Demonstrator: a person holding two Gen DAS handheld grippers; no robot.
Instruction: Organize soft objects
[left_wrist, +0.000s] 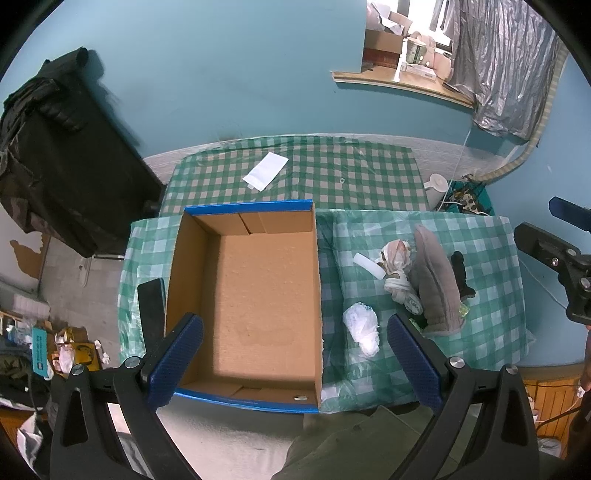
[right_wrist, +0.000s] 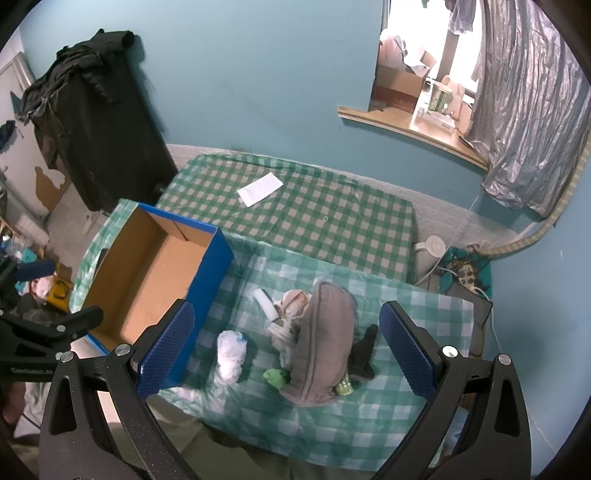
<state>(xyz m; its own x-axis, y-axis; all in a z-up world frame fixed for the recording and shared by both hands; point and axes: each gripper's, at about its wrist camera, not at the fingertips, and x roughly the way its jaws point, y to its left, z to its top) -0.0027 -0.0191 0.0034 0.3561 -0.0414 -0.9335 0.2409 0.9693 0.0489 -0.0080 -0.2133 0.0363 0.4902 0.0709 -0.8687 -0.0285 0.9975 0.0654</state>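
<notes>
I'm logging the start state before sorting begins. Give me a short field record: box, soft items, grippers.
box: cardboard box, open, nothing inside, on the checked cloth
soft items: grey mitt, white bag, black glove, crumpled wrapper, all right of the box on the cloth
left hand-held gripper: open, over the box
right hand-held gripper: open, over the pile

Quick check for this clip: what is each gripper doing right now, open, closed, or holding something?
Left gripper: open, holding nothing, above the cardboard box.
Right gripper: open, holding nothing, above the grey cloth.
</notes>
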